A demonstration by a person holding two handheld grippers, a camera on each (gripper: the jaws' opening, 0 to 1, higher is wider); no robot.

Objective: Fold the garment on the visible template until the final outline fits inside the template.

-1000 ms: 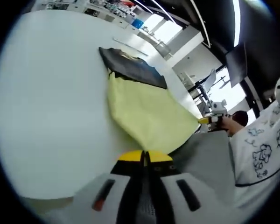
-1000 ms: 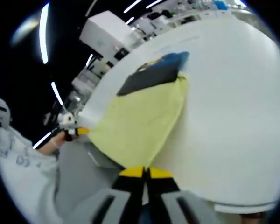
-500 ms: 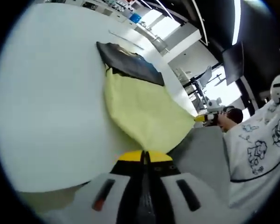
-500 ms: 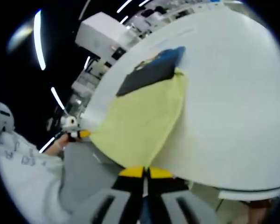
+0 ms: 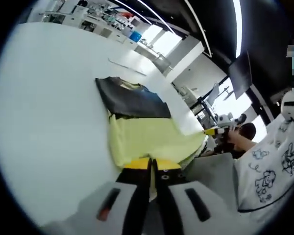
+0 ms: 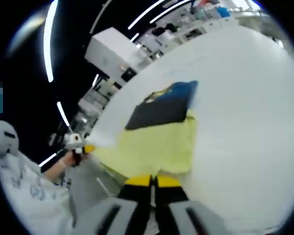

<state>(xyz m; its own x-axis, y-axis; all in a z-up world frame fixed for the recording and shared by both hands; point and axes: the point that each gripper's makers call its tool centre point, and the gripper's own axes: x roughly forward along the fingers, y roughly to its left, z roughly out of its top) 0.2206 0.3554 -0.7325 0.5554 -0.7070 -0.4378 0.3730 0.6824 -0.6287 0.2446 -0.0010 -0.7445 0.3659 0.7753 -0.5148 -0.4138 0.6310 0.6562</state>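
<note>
Right gripper [image 6: 152, 179] jaws closed on near hem of yellow fabric garment [image 6: 152, 147], lying on white table [image 6: 245, 112]; dark navy section [image 6: 161, 108] lay farther in; left gripper [image 6: 87, 148] at table's edge.

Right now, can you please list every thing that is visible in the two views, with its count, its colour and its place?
garment: one, yellow, lying on the table, its near edge at both grippers.
dark template: one, black with a blue part, at the garment's far end.
table: one, white, under everything.
left gripper: one, yellow-tipped jaws closed on the garment's near edge.
right gripper: one, yellow-tipped jaws closed on the garment's near edge.
person's sleeve: one, white with dark drawings, beside the table.
</note>
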